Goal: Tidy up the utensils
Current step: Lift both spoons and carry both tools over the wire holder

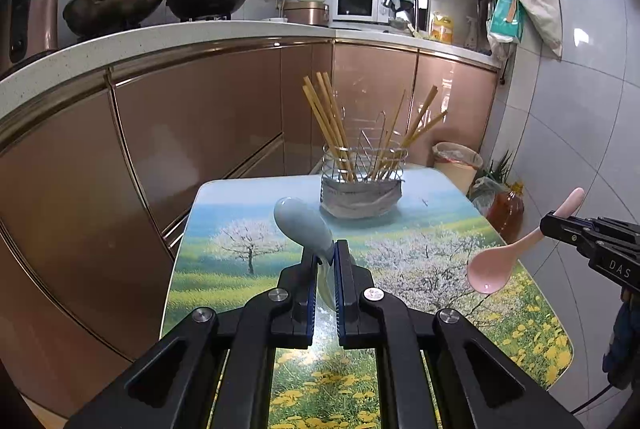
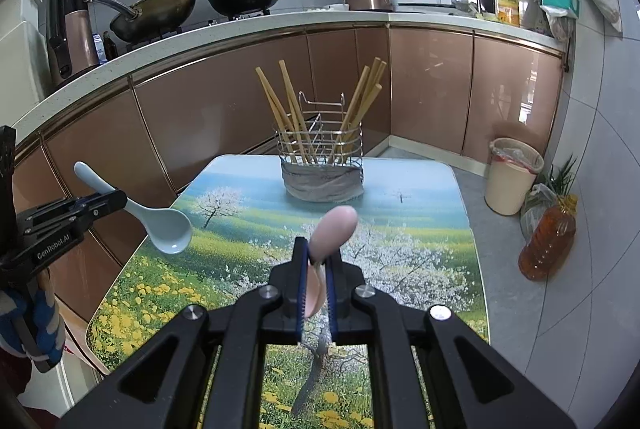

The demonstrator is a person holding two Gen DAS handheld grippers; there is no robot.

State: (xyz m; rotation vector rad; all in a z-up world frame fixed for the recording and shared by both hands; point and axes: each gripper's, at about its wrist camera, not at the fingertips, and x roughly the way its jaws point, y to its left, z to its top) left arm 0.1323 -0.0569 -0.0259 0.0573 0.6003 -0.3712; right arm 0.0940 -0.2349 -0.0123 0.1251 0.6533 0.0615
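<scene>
left wrist view: our left gripper [image 1: 325, 261] is clamped on the blue spoon [image 1: 302, 223], held above the table [image 1: 208, 229]. our right gripper [image 2: 318, 263] is pinched tight on the pink spoon [image 2: 334, 225], also off the table. the wire holder [image 2: 320, 145] with chopsticks [image 2: 294, 109] stands at the table's far end, well apart from both spoons.

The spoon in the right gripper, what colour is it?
Pink spoon, clearest in the left wrist view.
</scene>
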